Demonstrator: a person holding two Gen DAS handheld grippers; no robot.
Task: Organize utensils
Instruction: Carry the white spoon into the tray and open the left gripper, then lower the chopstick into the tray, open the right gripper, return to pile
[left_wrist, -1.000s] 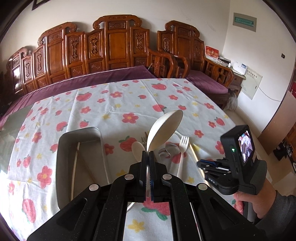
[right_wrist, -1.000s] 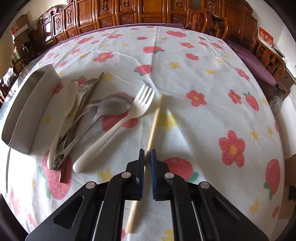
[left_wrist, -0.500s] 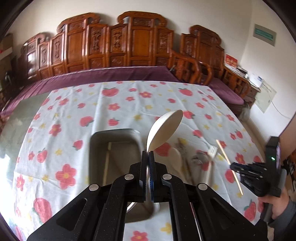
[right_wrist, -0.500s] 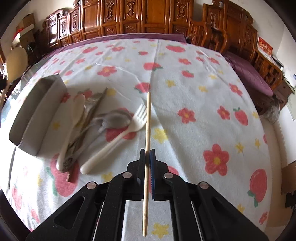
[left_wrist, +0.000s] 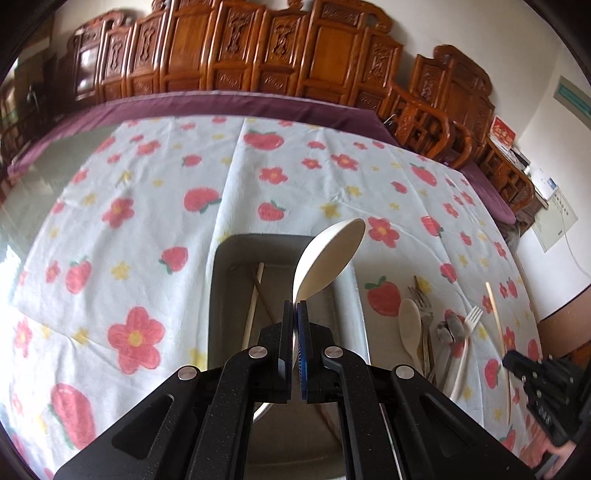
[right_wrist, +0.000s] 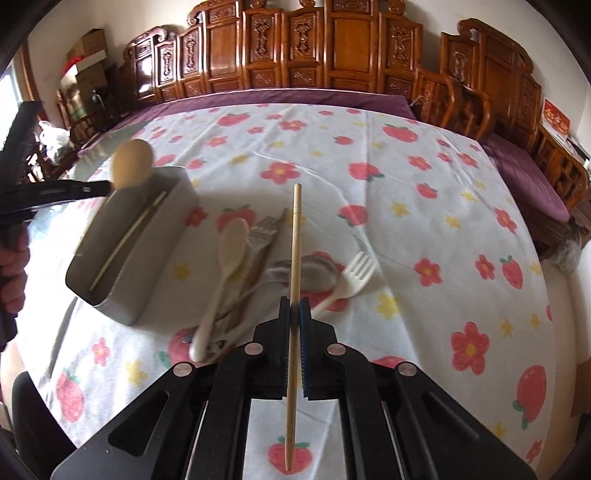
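My left gripper (left_wrist: 294, 306) is shut on a cream spoon (left_wrist: 327, 258), held over the grey metal tray (left_wrist: 218, 295). One chopstick (left_wrist: 253, 306) lies inside the tray. My right gripper (right_wrist: 294, 304) is shut on a wooden chopstick (right_wrist: 294, 258), lifted above the table. Below it lies a pile: a cream spoon (right_wrist: 225, 269), metal forks (right_wrist: 264, 230), a metal spoon (right_wrist: 321, 271) and a cream fork (right_wrist: 352, 280). From the right wrist view the left gripper (right_wrist: 107, 186) and its spoon (right_wrist: 133, 164) hang over the tray (right_wrist: 159, 266). The right gripper (left_wrist: 511, 363) shows at the left view's right edge.
A white tablecloth (right_wrist: 406, 206) with red flowers and strawberries covers the table. Carved wooden benches (right_wrist: 332, 48) with purple cushions stand behind it. A person's hand (right_wrist: 11, 273) holds the left gripper at the left edge.
The left gripper carried the cream spoon leftward from beside the pile to over the tray. The right gripper lifted the chopstick off the cloth and raised it.
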